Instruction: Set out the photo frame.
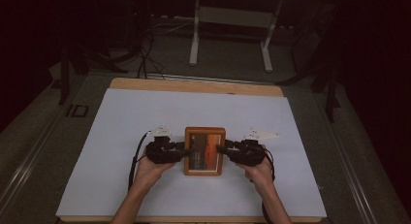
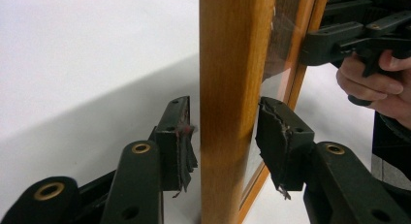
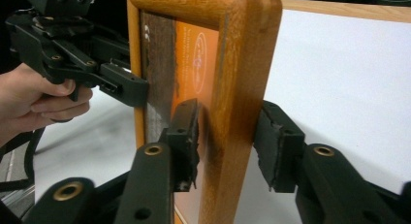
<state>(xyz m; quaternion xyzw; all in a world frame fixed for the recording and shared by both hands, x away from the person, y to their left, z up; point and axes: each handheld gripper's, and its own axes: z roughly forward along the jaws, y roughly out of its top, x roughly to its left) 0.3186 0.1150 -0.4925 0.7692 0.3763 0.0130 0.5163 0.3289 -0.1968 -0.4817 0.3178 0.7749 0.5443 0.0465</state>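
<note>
L gripper [image 1: 183, 149] & R gripper [image 1: 219, 148] straddle picture frame [image 1: 205, 151] at table [image 1: 121, 122] centre, jaws slack, pads off wood. Likely release step; next: back out sideways w/o tipping.

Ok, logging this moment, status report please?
Left tool and right tool astride picture frame edges, pads apart from wood. Frame upright on white sheet. Nothing obstructing.

Picture frame [image 3: 242, 88] is showing smooth, semi-gloss varnished wood in an orange-brown tone, with a glossy reflective pane [image 2: 276, 49] over a printed insert. Left gripper [image 2: 223, 136] and right gripper [image 3: 228, 141] are looking like matt black plastic with brass-coloured rivets and frayed, rough pads [image 2: 181, 146]. Table cover [image 1: 145, 117] is reading as matt white sheet; table edge [image 1: 194, 86] as wood.
</note>
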